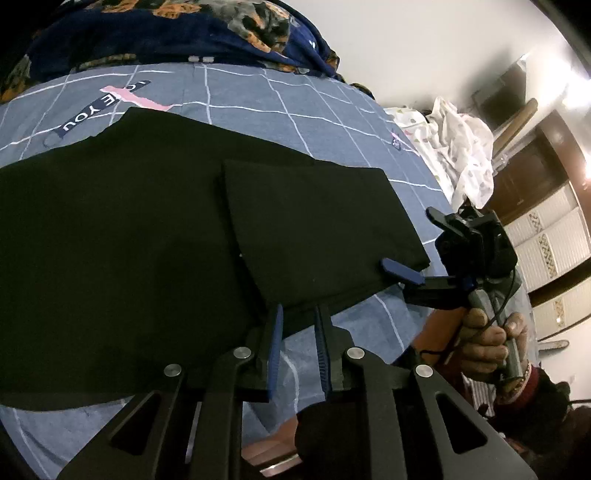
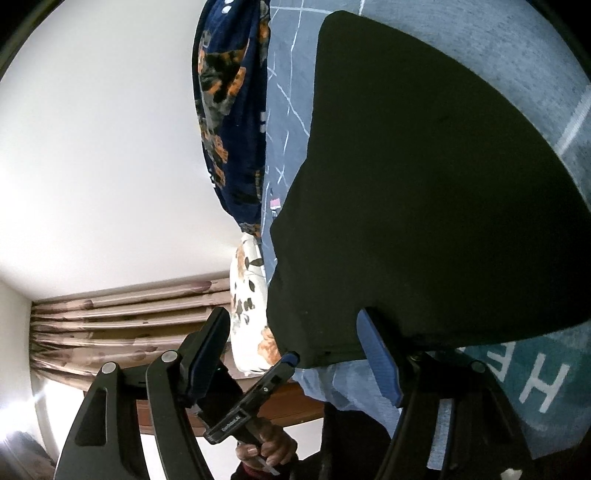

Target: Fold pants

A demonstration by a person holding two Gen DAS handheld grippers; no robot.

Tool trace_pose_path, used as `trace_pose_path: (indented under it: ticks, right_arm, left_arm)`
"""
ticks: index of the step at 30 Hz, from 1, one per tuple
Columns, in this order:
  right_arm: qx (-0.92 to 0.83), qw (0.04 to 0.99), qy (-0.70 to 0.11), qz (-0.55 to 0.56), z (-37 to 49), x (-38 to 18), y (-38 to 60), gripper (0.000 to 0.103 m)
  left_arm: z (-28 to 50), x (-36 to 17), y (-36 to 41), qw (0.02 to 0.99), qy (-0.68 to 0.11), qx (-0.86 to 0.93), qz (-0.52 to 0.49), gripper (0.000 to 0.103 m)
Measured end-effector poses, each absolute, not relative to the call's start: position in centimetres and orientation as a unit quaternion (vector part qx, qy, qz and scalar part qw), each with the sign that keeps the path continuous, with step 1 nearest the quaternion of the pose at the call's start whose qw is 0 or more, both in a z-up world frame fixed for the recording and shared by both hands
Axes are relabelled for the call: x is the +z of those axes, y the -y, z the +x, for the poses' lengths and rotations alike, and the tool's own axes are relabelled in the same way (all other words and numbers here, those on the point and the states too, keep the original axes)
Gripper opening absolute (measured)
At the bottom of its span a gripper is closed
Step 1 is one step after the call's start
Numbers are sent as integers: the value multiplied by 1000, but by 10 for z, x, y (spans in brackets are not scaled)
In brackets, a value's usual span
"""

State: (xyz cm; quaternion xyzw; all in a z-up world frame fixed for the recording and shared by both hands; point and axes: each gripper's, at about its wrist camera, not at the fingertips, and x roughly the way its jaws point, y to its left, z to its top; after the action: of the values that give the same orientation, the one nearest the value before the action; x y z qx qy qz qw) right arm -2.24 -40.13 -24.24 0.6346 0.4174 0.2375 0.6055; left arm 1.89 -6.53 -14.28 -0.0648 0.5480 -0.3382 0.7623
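The black pants (image 1: 147,236) lie spread on a bed covered with a blue-grey checked sheet (image 1: 258,96), and one end has been folded back over the rest, so a smaller dark panel (image 1: 314,229) lies on top near the bed's edge. The left tongs (image 1: 297,343) hang just above the near edge of the pants with their blue-lined fingers (image 1: 275,350) a narrow gap apart; no cloth is pinched between them, and bare sheet shows through the gap. The right tongs (image 2: 295,354) stand wide. One blue finger (image 2: 380,358) lies at the corner of the folded panel, the other (image 2: 207,347) is out over the side of the bed with nothing against it. From the left wrist view that blue finger seems to rest on top of the cloth, though the dark fabric makes it hard to be sure of contact. A hand (image 1: 487,339) grips the right tongs' handle. A dark blue patterned blanket (image 1: 166,33) is bunched along the far side of the bed, and white printed bedding (image 1: 461,147) is heaped beyond the pants.
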Motion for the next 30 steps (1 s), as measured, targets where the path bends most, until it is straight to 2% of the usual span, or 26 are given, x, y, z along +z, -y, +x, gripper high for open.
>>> trace_pose_path:
  ticks: [3,6,8,9,10,12,14,18,19,21,27,28,30]
  right_arm:
    - [260,624,-405,616,-20,-218,406,72]
    - [239,712,-376,543,-15,-170,428,72]
    - [216,756,-357,505,-4,-149,448,59]
    - [207,768,-359,488,4,-146,456,38]
    - [189,776,-376,470,17,-149,464,23]
    - [168,770,-400,468,39,-164,475,16]
    - [144,771,-421,456,54,-179,483,16]
    - [127,767,-447,443,70,-199,485,15]
    - [117,765,-457,439,72,-206,484,12]
    - [110,759,-463,444,72,-218,486,0]
    - [107,757,-457,455,66,-222,488,0]
    - [106,762,-453,451,65,-217,487,11]
    - [111,783,-425,440,57,-197,481,11]
  left_arm:
    - [20,-140,61,766,-545,-334,-70,20]
    - [22,-140,55,765,-543,-335,-88,24]
    - [21,-140,54,765,-544,-335,-87,25]
    - [21,-141,54,765,-544,-334,-85,25]
    - [21,-141,55,764,-545,-334,-82,25]
    - [20,-140,55,765,-545,-334,-79,25]
    - [19,-139,54,767,-544,-331,-76,26]
    - [20,-139,52,769,-547,-321,-78,35]
    - [21,-140,52,769,-547,-321,-81,36]
    - [22,-142,52,770,-548,-318,-79,36]
    - [21,-138,42,776,-545,-306,-89,36]
    - [20,-134,36,780,-540,-302,-94,36]
    - [16,-121,16,795,-520,-292,-110,36]
